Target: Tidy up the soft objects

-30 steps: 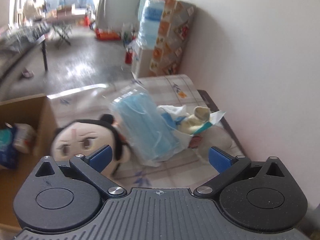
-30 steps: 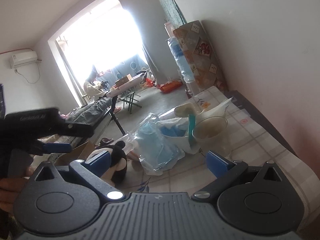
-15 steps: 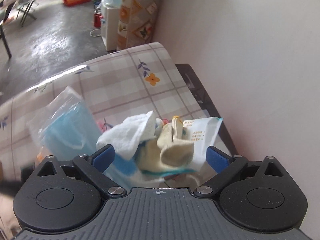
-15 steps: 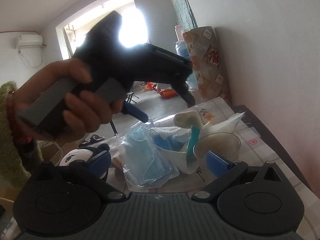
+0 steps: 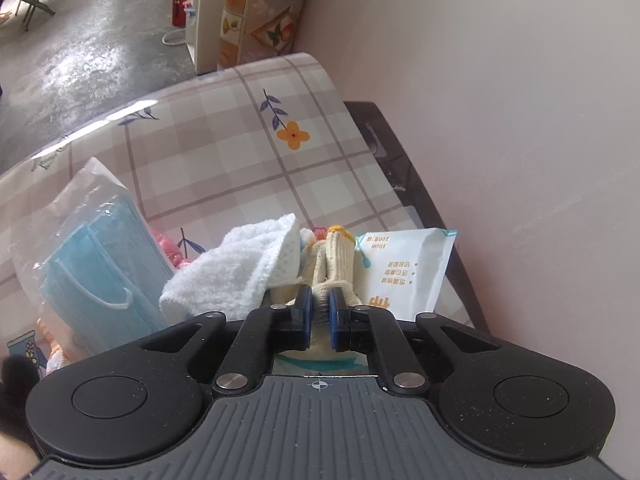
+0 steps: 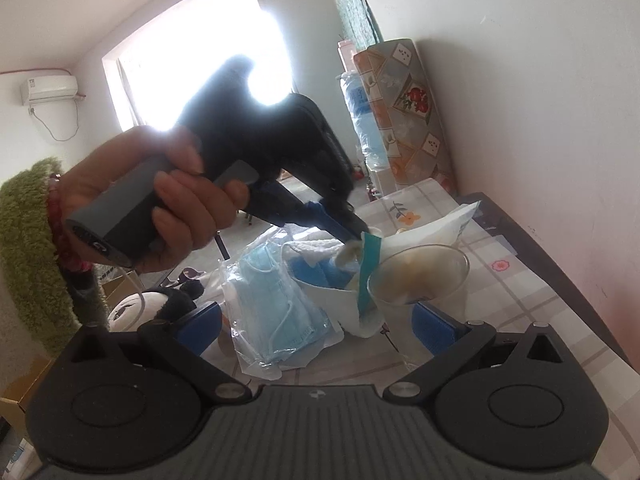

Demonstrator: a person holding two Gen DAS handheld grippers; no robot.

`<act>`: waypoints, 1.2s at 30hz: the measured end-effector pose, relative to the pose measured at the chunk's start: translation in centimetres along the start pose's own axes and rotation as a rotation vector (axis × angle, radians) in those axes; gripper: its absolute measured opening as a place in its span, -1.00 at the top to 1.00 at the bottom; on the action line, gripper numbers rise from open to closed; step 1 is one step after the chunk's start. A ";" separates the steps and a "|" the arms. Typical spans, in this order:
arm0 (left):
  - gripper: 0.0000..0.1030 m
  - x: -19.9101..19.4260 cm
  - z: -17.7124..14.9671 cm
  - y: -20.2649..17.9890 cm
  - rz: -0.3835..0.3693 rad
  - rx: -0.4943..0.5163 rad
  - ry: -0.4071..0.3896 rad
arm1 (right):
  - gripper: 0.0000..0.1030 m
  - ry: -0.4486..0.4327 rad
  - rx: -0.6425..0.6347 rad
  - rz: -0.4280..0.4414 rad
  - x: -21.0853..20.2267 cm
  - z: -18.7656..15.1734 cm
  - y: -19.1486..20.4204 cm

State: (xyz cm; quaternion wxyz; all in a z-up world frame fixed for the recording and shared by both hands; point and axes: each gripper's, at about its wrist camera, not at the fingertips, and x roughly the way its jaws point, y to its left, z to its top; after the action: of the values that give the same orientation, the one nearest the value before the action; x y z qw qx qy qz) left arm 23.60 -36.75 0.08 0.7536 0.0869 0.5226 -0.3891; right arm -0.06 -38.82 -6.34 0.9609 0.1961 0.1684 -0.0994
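My left gripper [image 5: 320,314] is shut on a cream knitted glove [image 5: 334,266] in a pile of soft things on the checked tablecloth [image 5: 224,140]. A white towel [image 5: 236,272] lies just left of the glove, a white packet [image 5: 404,272] just right. A bag of blue face masks [image 5: 96,268] lies further left. In the right wrist view the left gripper [image 6: 354,236] pinches the glove [image 6: 346,254] above a clear cup [image 6: 420,276]. My right gripper [image 6: 316,326] is open and empty, near the mask bag [image 6: 276,300].
A plush doll [image 6: 160,304] lies left of the masks. A cardboard box [image 6: 120,280] stands beyond the table's left edge. A wall [image 5: 500,120] runs along the right side, with a dark strip of table edge [image 5: 400,168] beside it.
My left gripper has moved in over the pile and closed on the cream glove. The right gripper has stayed open and nearly still.
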 end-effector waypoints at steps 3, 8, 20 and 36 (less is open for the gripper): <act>0.90 -2.0 -0.3 -0.1 -0.002 -0.007 -0.055 | -1.00 0.001 0.008 -0.005 0.0 -0.1 -0.2; 0.91 -5.2 -1.2 0.1 0.004 -0.020 -0.131 | -1.00 -0.003 0.007 -0.009 -0.2 -0.3 -0.2; 0.91 -15.7 -12.1 1.4 -0.036 0.009 -0.284 | -0.99 -0.071 0.115 -0.017 -2.3 -0.1 -2.6; 0.82 -13.7 -28.0 5.1 -0.141 -0.087 -0.188 | -0.99 0.106 0.276 0.152 -10.2 -2.5 -4.7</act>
State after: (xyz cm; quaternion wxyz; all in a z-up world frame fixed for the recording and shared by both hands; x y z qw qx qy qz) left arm 4.86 -11.42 -1.93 0.7731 -0.0198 0.4710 -0.4243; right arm -11.41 -40.78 -6.44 0.9194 0.3433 0.1882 -0.0383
